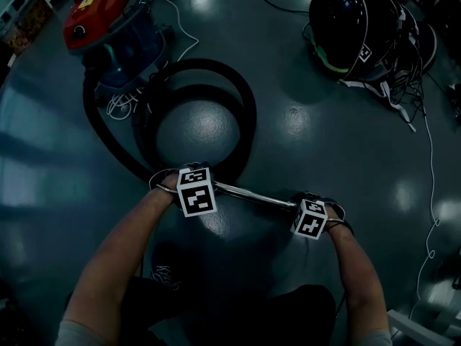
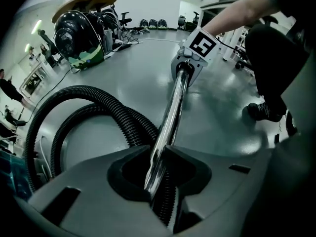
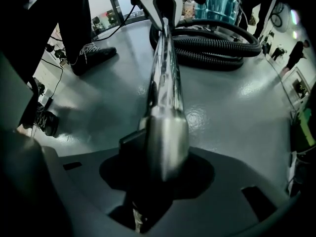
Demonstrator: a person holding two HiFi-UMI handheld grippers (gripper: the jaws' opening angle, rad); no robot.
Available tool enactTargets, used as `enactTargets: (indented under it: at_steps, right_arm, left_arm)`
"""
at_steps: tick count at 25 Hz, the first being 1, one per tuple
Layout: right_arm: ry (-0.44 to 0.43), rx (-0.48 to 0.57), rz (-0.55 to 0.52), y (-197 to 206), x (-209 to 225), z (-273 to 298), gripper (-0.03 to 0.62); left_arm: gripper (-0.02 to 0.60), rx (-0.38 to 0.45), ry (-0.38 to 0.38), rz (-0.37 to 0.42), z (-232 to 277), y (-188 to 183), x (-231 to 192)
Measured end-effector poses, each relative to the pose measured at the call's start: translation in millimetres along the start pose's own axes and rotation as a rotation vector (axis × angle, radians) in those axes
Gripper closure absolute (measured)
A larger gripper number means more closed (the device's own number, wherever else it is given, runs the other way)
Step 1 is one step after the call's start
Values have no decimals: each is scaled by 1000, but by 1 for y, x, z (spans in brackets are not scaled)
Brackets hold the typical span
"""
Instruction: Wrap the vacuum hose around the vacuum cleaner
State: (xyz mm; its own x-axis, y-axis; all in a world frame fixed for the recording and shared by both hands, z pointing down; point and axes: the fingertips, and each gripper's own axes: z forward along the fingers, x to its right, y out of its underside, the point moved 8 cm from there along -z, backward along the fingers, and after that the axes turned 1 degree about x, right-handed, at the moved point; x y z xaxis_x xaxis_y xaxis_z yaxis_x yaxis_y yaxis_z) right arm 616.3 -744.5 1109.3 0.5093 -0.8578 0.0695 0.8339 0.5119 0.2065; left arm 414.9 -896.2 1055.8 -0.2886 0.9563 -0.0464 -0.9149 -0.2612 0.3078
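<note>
The vacuum cleaner point(image 1: 108, 20), with a red lid and a blue drum, stands on the floor at the far left. Its black ribbed hose point(image 1: 245, 107) lies in loops on the floor in front of it. A shiny metal wand point(image 1: 252, 195) spans between my two grippers. My left gripper point(image 1: 220, 187) is shut on the wand point(image 2: 173, 112) where it meets the hose point(image 2: 98, 100). My right gripper point(image 1: 292, 209) is shut on the wand's thicker end point(image 3: 165, 147). The right gripper view looks along the wand to the hose point(image 3: 212, 48) and the vacuum cleaner point(image 3: 215, 1).
Black helmets point(image 1: 346, 24) with tangled cables point(image 1: 403, 85) lie at the far right. A white cord point(image 1: 431, 164) trails down the right side of the floor. Another thin cord point(image 1: 184, 20) runs by the vacuum. The person's shoe point(image 2: 264, 111) is near the wand.
</note>
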Motion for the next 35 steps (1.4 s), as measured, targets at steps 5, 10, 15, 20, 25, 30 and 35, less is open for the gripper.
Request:
enactTargets:
  at_steps: [5, 10, 15, 20, 25, 30, 35]
  right_arm:
    - [8, 0, 43, 0, -1, -1, 444]
    - [11, 45, 120, 3, 1, -7, 393]
    - [23, 69, 130, 8, -3, -11, 393]
    - [29, 83, 153, 16, -9, -16, 391]
    - [53, 66, 168, 20, -11, -13, 391]
    - [41, 69, 193, 21, -12, -11, 390]
    - [51, 79, 229, 26, -10, -12, 361]
  left_arm:
    - [500, 13, 15, -24, 1, 1, 0]
    - [502, 19, 7, -36, 1, 1, -1]
    - [502, 12, 8, -37, 2, -2, 1]
    - [502, 21, 17, -50, 2, -6, 3]
    - [506, 13, 8, -43, 4, -9, 5]
    - [506, 6, 1, -44, 5, -11, 5]
    - [515, 6, -5, -45, 6, -13, 5]
